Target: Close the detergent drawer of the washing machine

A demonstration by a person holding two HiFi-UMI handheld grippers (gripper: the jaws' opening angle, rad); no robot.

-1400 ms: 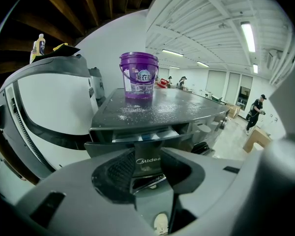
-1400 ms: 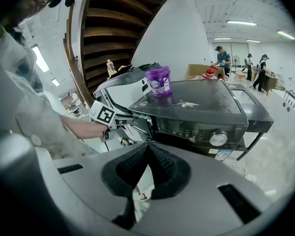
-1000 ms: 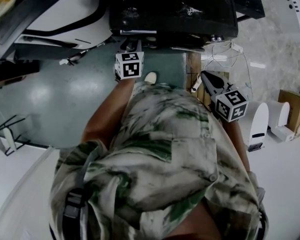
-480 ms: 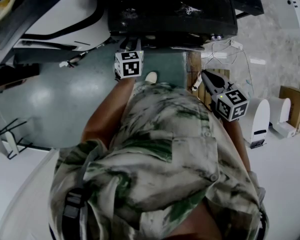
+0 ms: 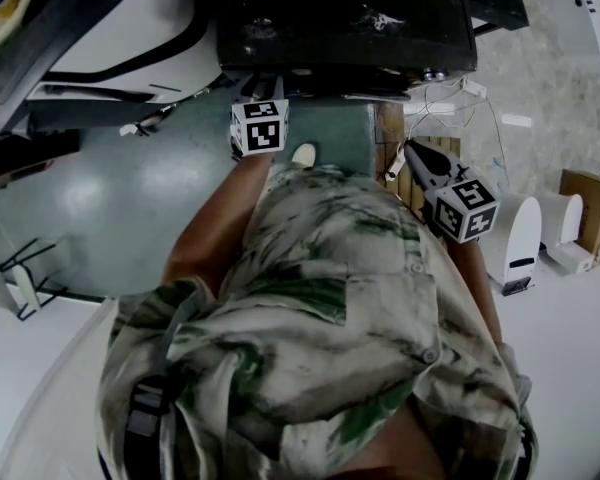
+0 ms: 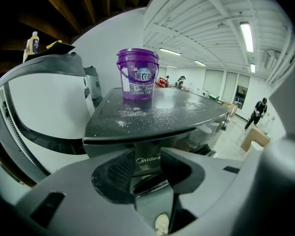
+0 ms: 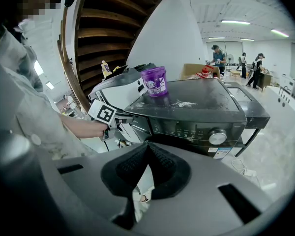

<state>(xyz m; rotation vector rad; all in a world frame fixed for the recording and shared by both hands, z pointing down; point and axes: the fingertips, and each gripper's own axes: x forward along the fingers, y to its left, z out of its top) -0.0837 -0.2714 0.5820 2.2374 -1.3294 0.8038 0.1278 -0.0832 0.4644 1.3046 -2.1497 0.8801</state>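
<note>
The dark washing machine [image 5: 350,28] stands in front of me, a purple bucket [image 6: 137,76] on its dusty top. My left gripper [image 5: 265,88] is held against the machine's upper left front. In the left gripper view its jaws [image 6: 148,163] stand a little apart, and the detergent drawer's front [image 6: 147,159], with its logo, sits right at the tips. From the right gripper view the drawer [image 7: 121,128] sticks out of the front panel, with the left gripper's marker cube [image 7: 103,114] beside it. My right gripper [image 5: 408,150] hangs lower right of the machine, its jaws [image 7: 146,146] shut on nothing.
A white appliance [image 5: 110,28] stands against the machine's left side. A control knob [image 7: 217,136] sits on the front panel. Cables [image 5: 460,98] and a wooden frame [image 5: 388,133] lie by the machine's right foot. A cardboard box [image 5: 580,208] and white housings [image 5: 520,243] stand further right. People [image 7: 217,53] work far off.
</note>
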